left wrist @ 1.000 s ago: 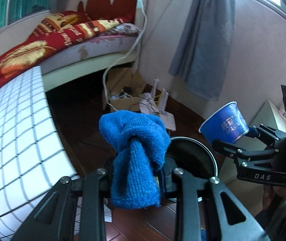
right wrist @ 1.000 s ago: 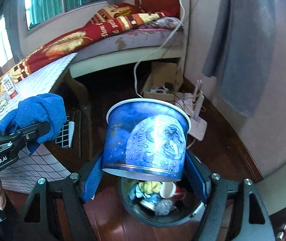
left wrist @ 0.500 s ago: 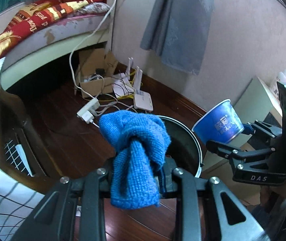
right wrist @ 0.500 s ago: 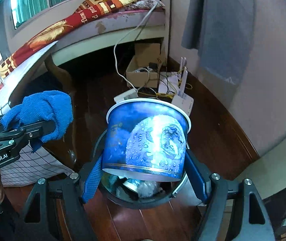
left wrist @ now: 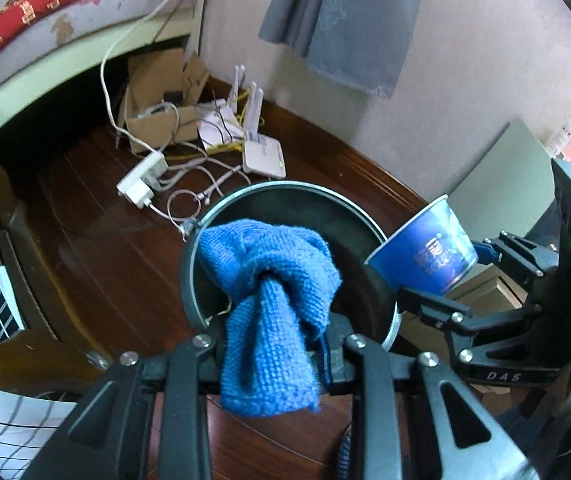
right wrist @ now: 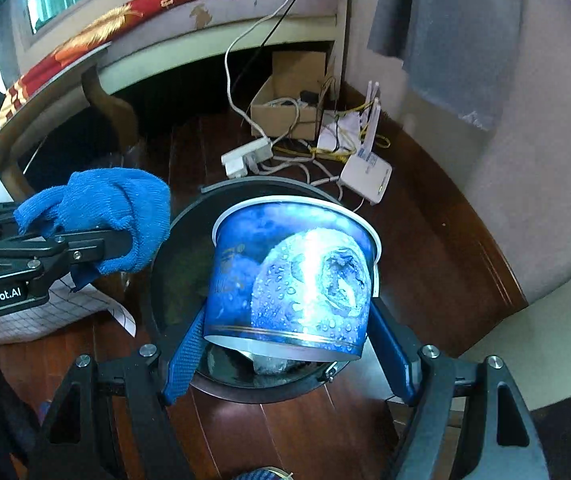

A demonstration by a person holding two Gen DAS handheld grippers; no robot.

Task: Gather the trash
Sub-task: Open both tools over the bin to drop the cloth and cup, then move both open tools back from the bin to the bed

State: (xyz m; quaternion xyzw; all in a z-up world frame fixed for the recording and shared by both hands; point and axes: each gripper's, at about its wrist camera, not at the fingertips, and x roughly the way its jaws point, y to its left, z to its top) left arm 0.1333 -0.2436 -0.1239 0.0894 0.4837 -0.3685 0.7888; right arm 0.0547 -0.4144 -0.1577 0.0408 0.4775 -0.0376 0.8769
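Note:
My left gripper (left wrist: 275,344) is shut on a bunched blue cloth (left wrist: 269,292), which hangs over the near rim of a round black trash bin (left wrist: 285,200) on the dark wood floor. My right gripper (right wrist: 291,344) is shut on a blue paper cup (right wrist: 293,276) with a white rim, held directly above the bin (right wrist: 177,264). In the right wrist view the cloth (right wrist: 113,212) and left gripper (right wrist: 85,240) sit at the bin's left edge. In the left wrist view the cup (left wrist: 425,256) tilts at the bin's right rim. Crumpled trash (right wrist: 273,364) shows inside.
A white router (left wrist: 263,152), a power strip (left wrist: 141,180), tangled cables and an open cardboard box (left wrist: 157,120) lie on the floor beyond the bin. A bed (right wrist: 205,12) is behind, a grey curtain (left wrist: 337,20) on the wall. A checked tablecloth (right wrist: 65,308) hangs at left.
Both grippers have sunk toward the bin and tipped further down. The bin now fills more of both views. Cloth and cup stay gripped as before.

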